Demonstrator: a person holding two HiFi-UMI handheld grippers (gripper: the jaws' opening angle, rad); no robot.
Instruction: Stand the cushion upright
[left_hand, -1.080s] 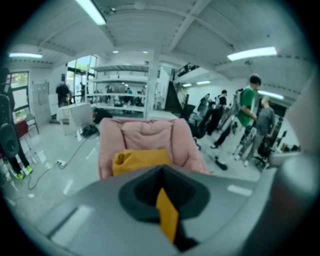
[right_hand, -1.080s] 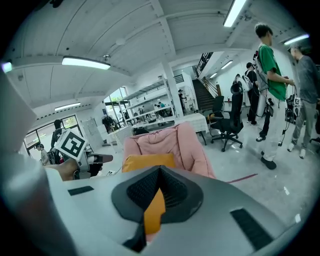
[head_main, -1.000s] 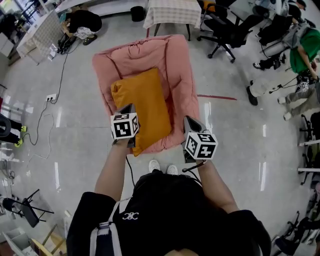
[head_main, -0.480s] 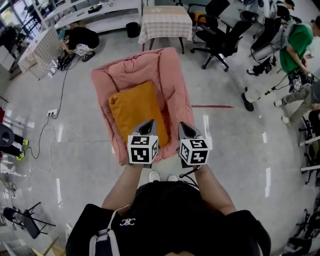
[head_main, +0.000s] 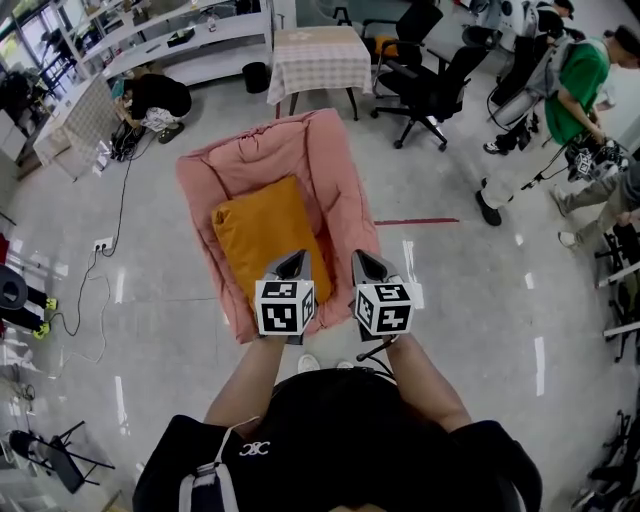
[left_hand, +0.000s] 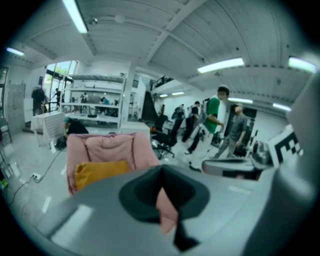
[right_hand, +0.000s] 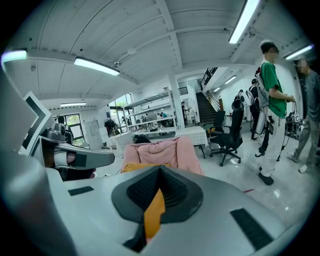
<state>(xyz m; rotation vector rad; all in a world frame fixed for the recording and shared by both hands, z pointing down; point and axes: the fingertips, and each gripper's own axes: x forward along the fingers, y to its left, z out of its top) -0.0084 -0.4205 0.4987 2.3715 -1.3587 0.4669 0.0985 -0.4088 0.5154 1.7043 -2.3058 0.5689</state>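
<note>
An orange cushion (head_main: 262, 232) lies flat on a pink padded lounge seat (head_main: 335, 165) on the floor. The left gripper (head_main: 292, 262) hovers over the cushion's near right corner, shut and empty. Beside it the right gripper (head_main: 363, 262) hangs over the seat's front right edge, jaws together with nothing held. In the left gripper view the cushion (left_hand: 100, 171) and seat (left_hand: 107, 147) lie ahead of the shut tips (left_hand: 161, 171). In the right gripper view the cushion (right_hand: 131, 168) shows just past the closed tips (right_hand: 160, 170), with the seat (right_hand: 160, 150) behind.
Behind the seat stands a table with a checked cloth (head_main: 320, 60), with black office chairs (head_main: 430, 85) to its right. People stand at the right (head_main: 575, 90) and one crouches at the back left (head_main: 155, 100). A cable (head_main: 120, 170) and a red tape line (head_main: 415, 222) mark the floor.
The left gripper has left the cushion's near left corner, moving right and up to sit beside the right gripper. The right gripper has hardly moved.
</note>
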